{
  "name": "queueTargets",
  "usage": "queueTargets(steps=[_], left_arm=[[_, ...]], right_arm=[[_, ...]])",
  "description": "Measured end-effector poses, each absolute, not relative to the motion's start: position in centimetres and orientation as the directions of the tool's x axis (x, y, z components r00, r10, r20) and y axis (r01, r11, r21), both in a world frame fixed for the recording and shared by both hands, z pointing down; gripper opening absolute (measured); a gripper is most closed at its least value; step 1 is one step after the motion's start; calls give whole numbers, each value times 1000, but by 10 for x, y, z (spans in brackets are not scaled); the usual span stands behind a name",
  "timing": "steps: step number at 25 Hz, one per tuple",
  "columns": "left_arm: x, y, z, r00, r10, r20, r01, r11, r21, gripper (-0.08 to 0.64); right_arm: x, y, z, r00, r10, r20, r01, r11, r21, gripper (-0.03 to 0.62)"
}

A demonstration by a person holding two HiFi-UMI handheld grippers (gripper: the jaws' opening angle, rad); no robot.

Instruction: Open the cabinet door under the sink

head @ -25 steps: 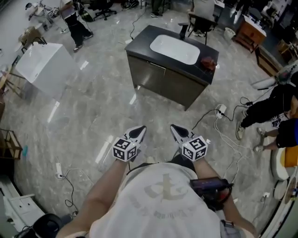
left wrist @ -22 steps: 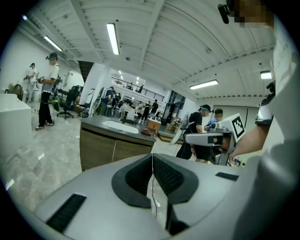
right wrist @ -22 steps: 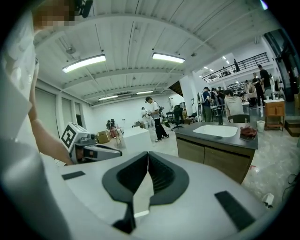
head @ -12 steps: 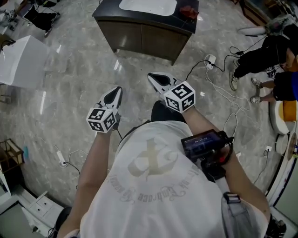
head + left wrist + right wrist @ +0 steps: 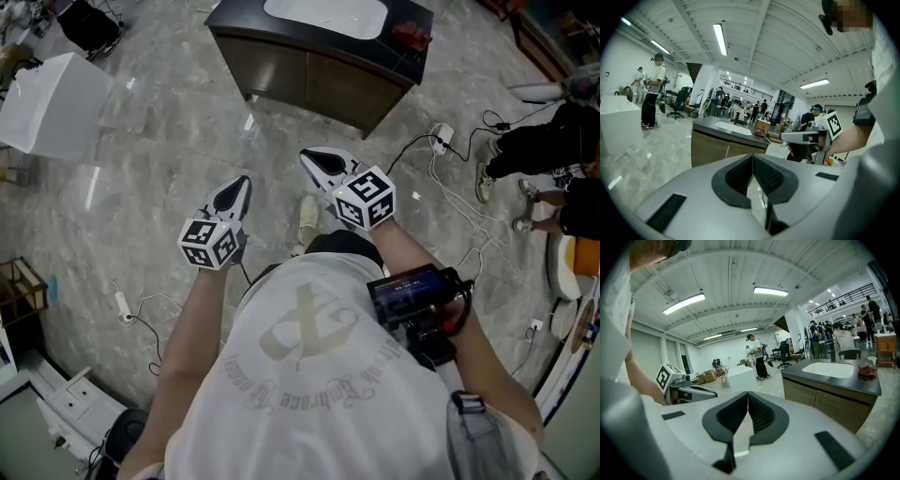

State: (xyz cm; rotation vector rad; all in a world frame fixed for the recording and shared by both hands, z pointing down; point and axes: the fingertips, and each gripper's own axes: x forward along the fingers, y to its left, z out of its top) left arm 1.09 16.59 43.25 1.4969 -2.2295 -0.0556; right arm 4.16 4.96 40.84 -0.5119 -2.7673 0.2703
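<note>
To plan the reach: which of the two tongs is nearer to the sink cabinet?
The right tongs: in the head view they reach further toward the cabinet than the left tongs.

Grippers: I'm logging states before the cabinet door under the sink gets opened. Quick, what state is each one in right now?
Left gripper, grey plastic: closed, holding nothing.
Right gripper, grey plastic: closed, holding nothing.

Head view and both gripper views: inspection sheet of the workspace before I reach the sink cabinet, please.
Surface: glossy grey floor.
Job's things: sink cabinet ahead, both doors shut.
Clutter: red thing on the countertop; white box at left.
Grippers: left gripper and right gripper short of the cabinet, fingers together, nothing held.
Cables: power strip and loose cables on the floor right of the cabinet.
Surroundings: people at the right edge.
</note>
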Motion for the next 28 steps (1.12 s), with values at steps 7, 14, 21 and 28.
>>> queueTargets(steps=[7,14,21,28], left_arm=[[-25,141,441,-309,-875,372,-855,427,294,14],[-61,104,441,-280,-882,380,-869,401,290,14],[-90,61,434,-260,-873,412,-891,382,246,14],[-109,30,428,-245,-861,446,-913,360,194,14]], right_arm=[[11,25,435,-866,402,297,321,902,-288,14],[-22,-8,445,-869,387,307,298,906,-299,14],[-48,-44,450,-881,375,288,260,893,-369,14],[-67,-67,461,-886,372,279,242,881,-406,14]])
